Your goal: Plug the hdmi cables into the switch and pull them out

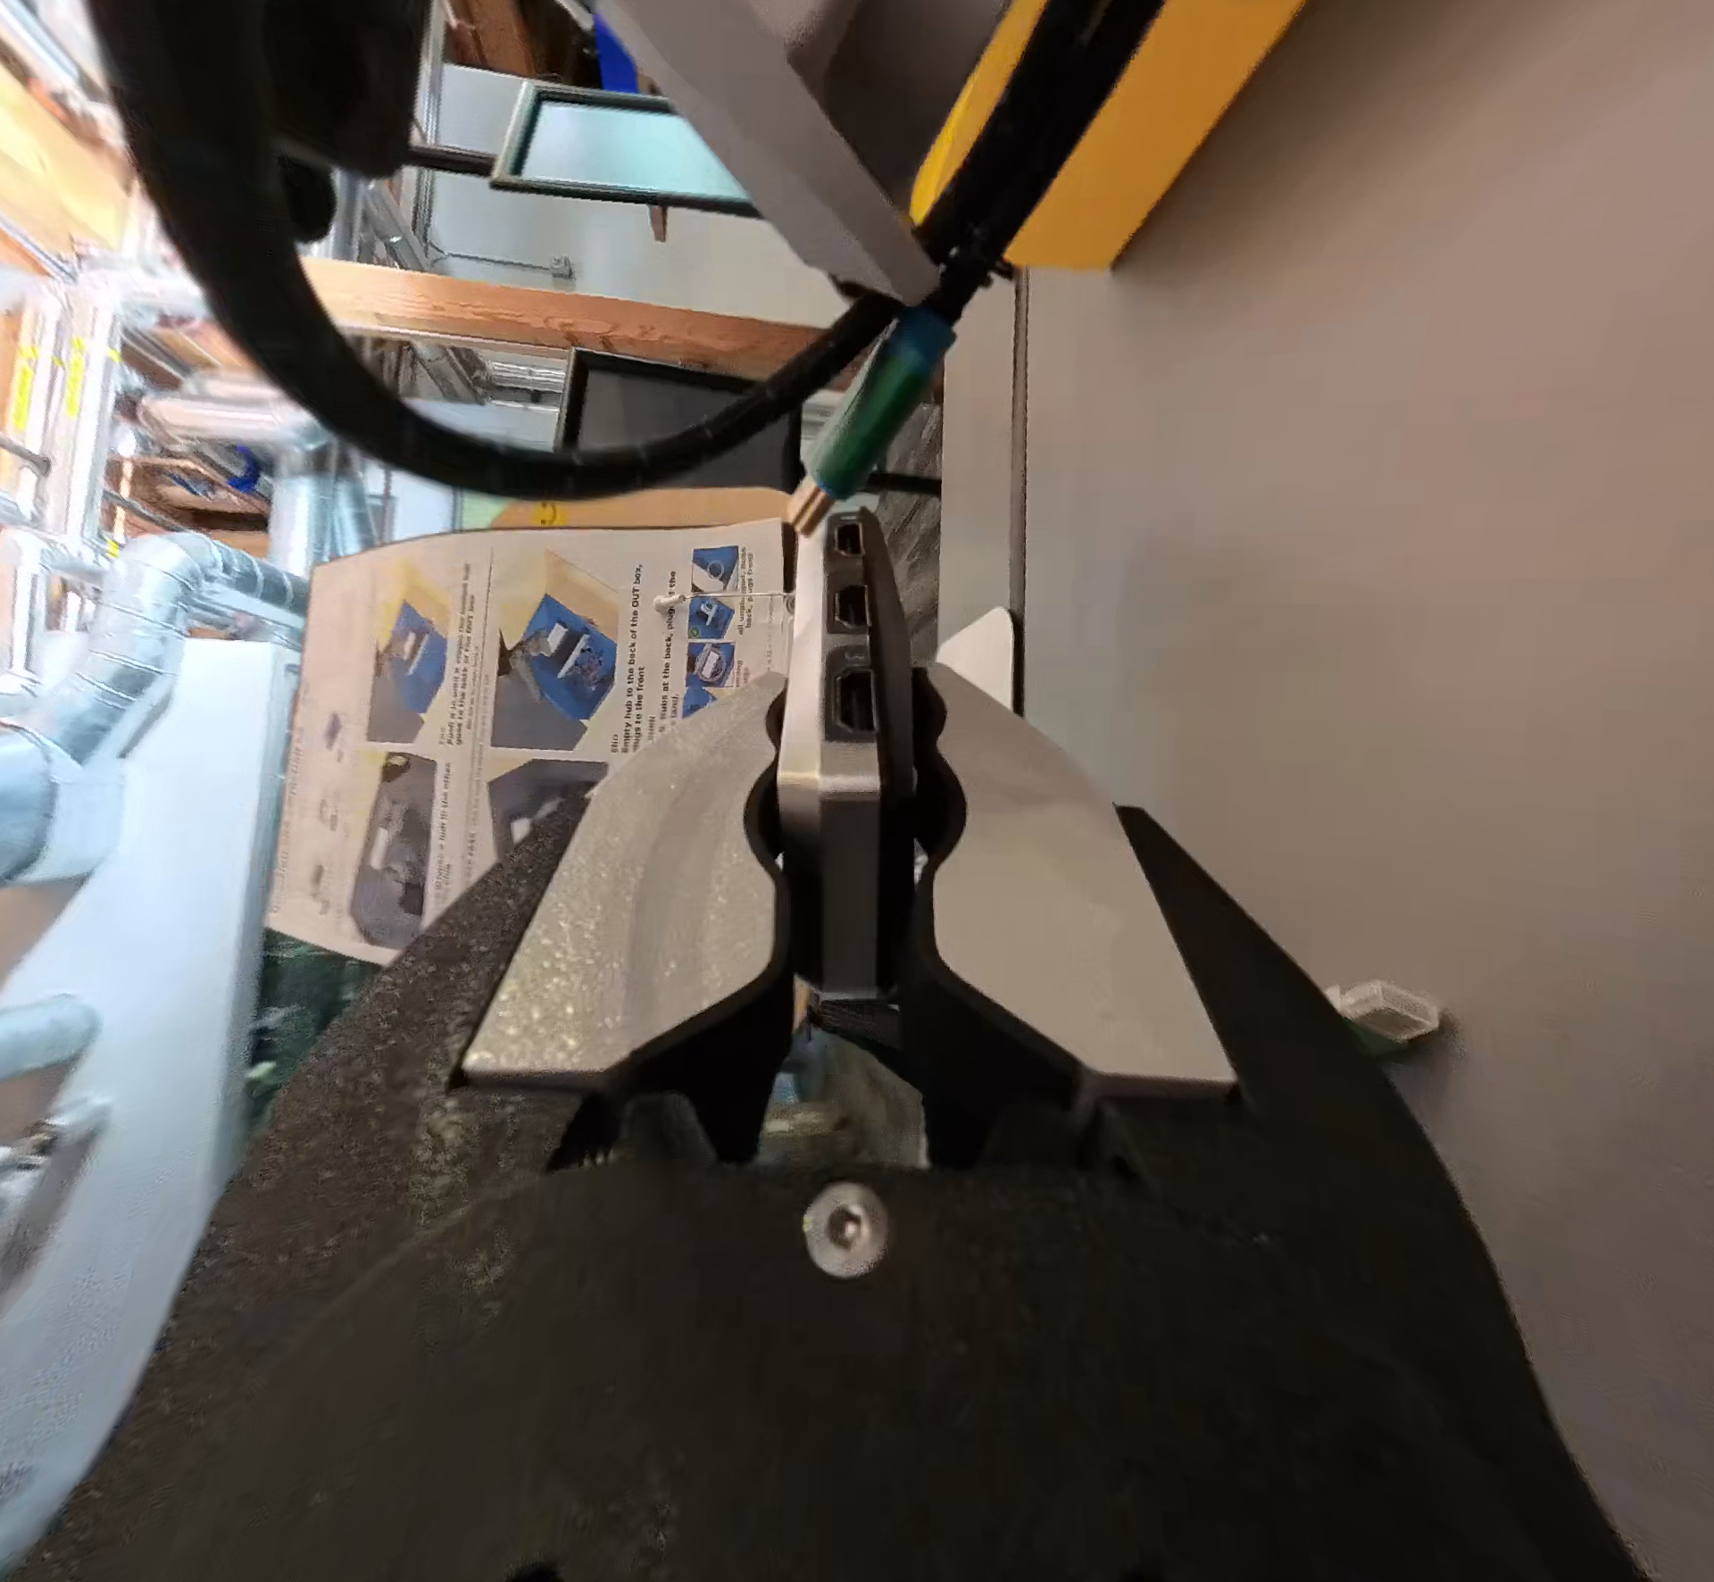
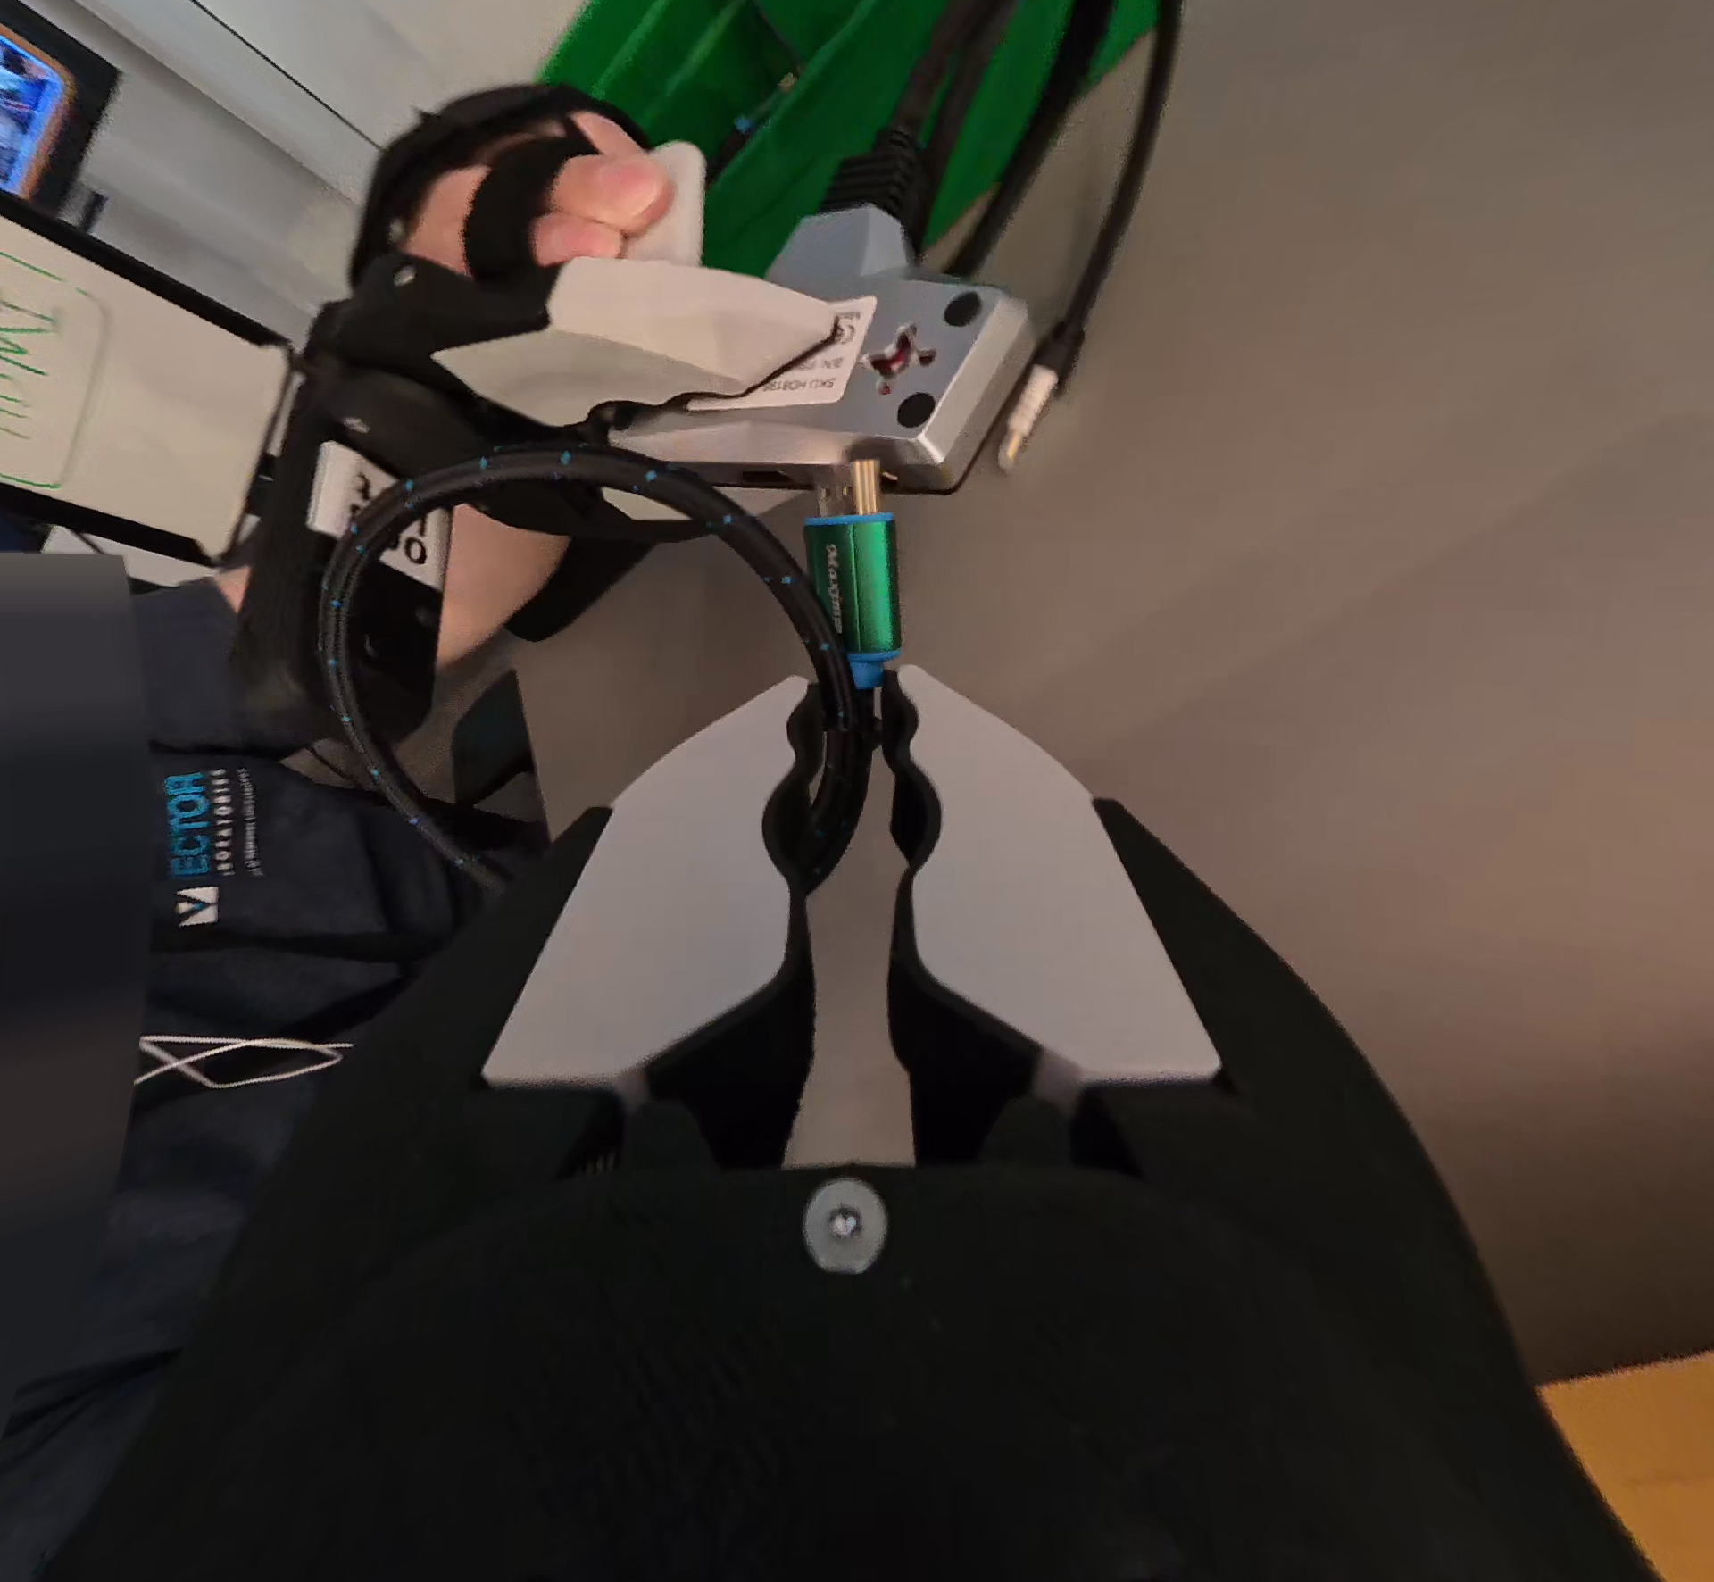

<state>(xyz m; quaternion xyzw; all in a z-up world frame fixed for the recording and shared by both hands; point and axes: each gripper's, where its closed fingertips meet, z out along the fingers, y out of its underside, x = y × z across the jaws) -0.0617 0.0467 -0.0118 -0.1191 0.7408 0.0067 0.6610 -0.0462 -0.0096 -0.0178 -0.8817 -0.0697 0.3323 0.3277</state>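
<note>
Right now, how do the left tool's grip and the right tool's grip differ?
The left tool clamps the rigid silver switch across its flat body; the right tool pinches the thin braided cable just behind the green plug. The switch fills the left tool's gap; the cable leaves the right tool's gap narrower. Both are shut on their loads.
</note>
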